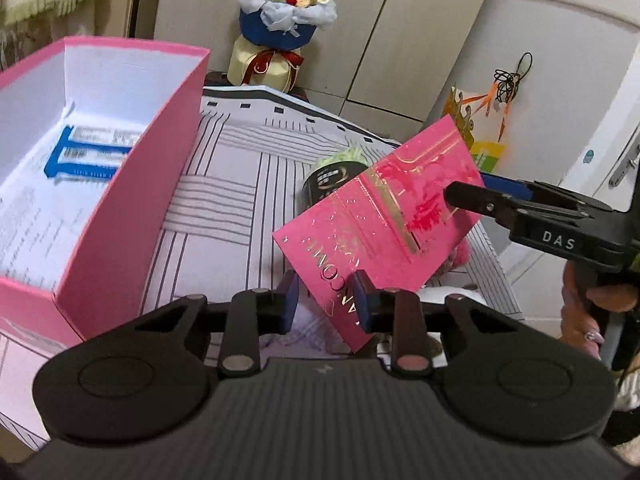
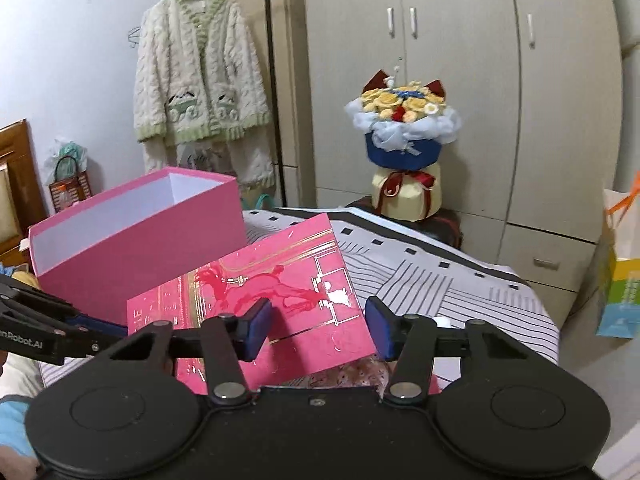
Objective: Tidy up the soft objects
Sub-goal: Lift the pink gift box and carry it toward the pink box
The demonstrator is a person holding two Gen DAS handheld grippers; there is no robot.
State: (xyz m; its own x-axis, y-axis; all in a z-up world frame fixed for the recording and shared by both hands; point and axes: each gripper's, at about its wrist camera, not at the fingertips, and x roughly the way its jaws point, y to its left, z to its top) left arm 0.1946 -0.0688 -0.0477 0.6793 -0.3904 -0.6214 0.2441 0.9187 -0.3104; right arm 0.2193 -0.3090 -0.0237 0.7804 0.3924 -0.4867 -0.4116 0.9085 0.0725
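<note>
The left tongs [image 1: 326, 300] sit at the bottom centre of their own view, pads apart. The lower corner of a bright pink card [image 1: 384, 220] with gold lines reaches in between them: it crosses the right-hand pad, while a gap shows beside the left-hand pad, so they are released rather than clamped. The right tongs [image 2: 318, 322] are spread wide in their own view – one finger lies across the face of the card, the other just off its right edge. The card is tilted, in the middle right of the left view, over a black jar [image 1: 320, 184]. A green fluffy item [image 1: 348, 156] peeks out behind the jar, and a pink fluffy item [image 1: 460, 254] pokes out under the card's lower right edge; whether the card rests on them I cannot tell. All this lies on a striped cloth [image 1: 224, 168]. At the left of that frame an open pink box [image 1: 132, 184] stands on the cloth – blue-and-white packets [image 1: 88, 152] lie inside. A bouquet [image 1: 280, 8] stands at top centre.
</note>
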